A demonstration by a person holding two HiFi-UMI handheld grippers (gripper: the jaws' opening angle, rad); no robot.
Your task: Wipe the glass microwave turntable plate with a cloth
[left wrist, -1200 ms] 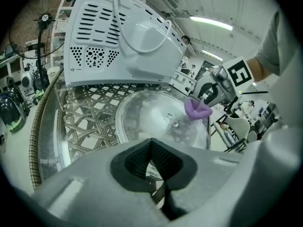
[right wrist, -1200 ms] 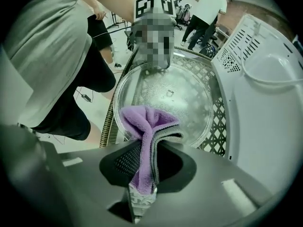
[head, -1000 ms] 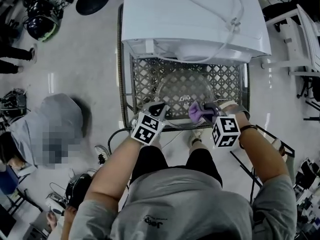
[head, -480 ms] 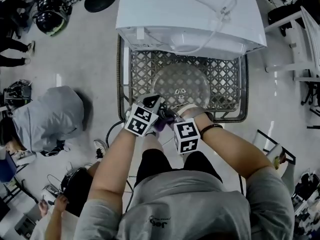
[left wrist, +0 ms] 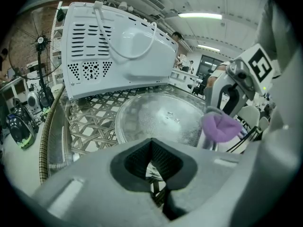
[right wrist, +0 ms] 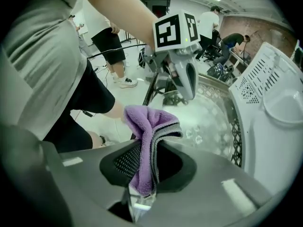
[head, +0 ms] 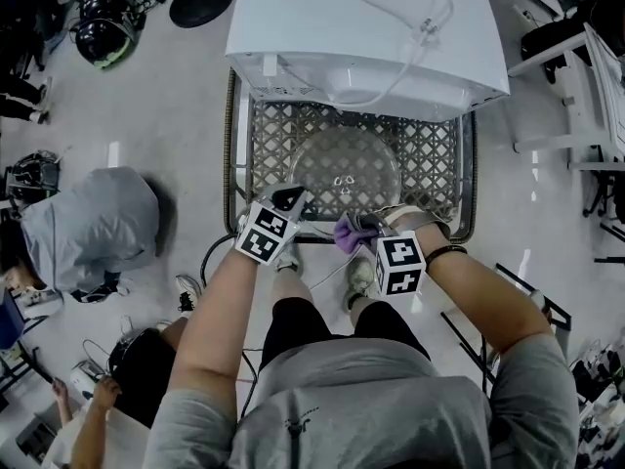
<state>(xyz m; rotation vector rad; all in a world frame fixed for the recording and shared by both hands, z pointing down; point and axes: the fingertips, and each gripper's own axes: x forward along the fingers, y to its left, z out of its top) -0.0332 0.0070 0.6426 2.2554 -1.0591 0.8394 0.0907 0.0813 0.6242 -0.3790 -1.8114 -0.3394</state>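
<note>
Nearest us, at the plate's near edge, we have the right gripper (right wrist: 149, 161) with its jaws clamped on the cloth (right wrist: 150, 126). The purple folds are pinched low in the pads, so a loose bunch stands out past the tips. We judge that this is deliberate: the soft bunch, not the hard jaw, would meet the glass. In the head view the cloth sits just at the plate's near rim, on the right side. Whether it is touching the glass we cannot tell. At the near rim's left side we hold the left gripper (left wrist: 152, 163). Its jaws are drawn almost together, with the edge of the plate (left wrist: 161, 117) showing in the narrow gap. To us that reads as a pinch on the rim, there to stop the plate sliding or turning while the other side is rubbed. The plate itself lies flat and uncovered on the table (left wrist: 92, 122), whose open lattice shows under and around the clear glass. That lattice gives little grip, which is probably why one side is being steadied. Just beyond the plate's far edge stands the microwave (left wrist: 118, 46), its vented back and looped cord turned towards us. With the plate out on the table, both grippers can get at it from the near side. We judge that most of the wiping is yet to be done.
</note>
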